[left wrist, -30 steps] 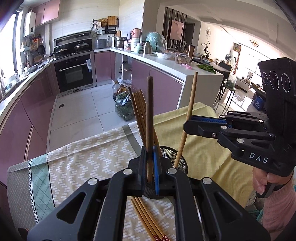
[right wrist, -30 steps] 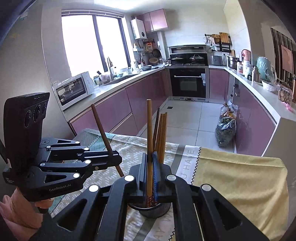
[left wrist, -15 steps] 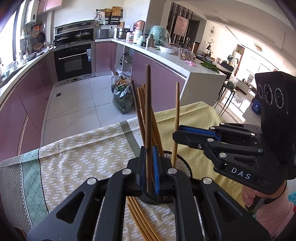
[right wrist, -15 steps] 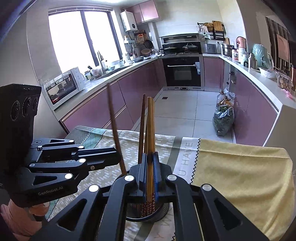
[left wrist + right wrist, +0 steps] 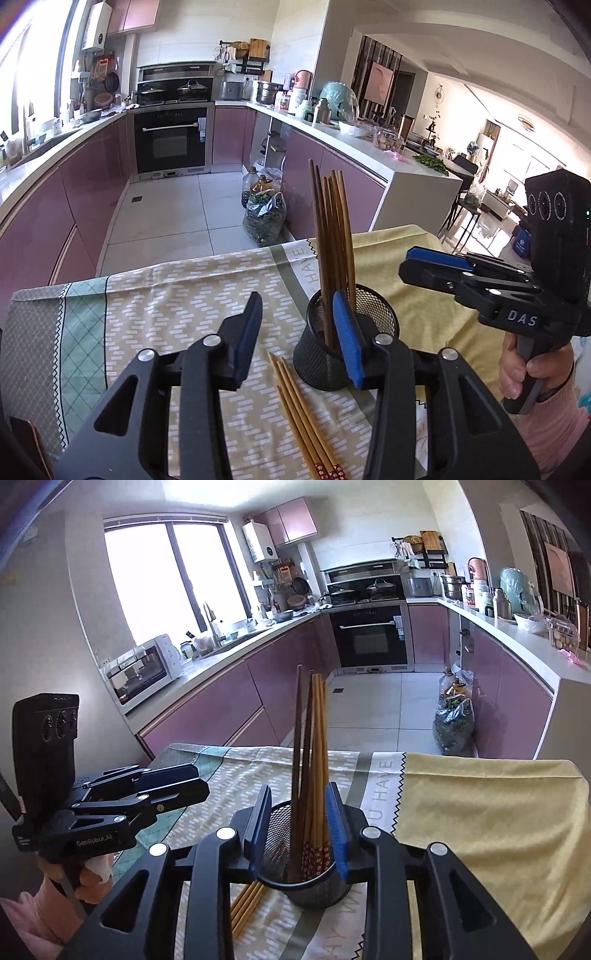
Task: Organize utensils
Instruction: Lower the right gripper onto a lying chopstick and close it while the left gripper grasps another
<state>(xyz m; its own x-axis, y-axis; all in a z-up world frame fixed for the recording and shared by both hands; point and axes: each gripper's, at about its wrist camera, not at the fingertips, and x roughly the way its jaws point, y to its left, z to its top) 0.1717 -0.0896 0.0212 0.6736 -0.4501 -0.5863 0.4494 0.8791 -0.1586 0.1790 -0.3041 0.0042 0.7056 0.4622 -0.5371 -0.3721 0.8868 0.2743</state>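
Just changed: both grippers' jaws have just been opening — the two chopsticks they held a second ago now stand with the chopsticks in the cup [image 5: 334, 236].
Left gripper [image 5: 297, 334]: jaws apart, nothing between.
Right gripper [image 5: 298, 823]: jaws parted either side of the bundle, seemingly not pressing.
Mesh cup [image 5: 384, 314]: mid-table, upright.
Loose chopsticks [image 5: 303, 421]: flat on the cloth, near-left of the cup — likely next.
Room: tablecloth [image 5: 177, 295] bare left and far; far edge drops to the floor.

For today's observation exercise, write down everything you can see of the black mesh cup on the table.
The cup is a round black holder of wire mesh with a solid rim, standing upright on the patterned tablecloth. A bundle of brown chopsticks stands in it, leaning together, tips up. More chopsticks lie flat on the cloth beside its base. Both grippers are open, neither touching it.
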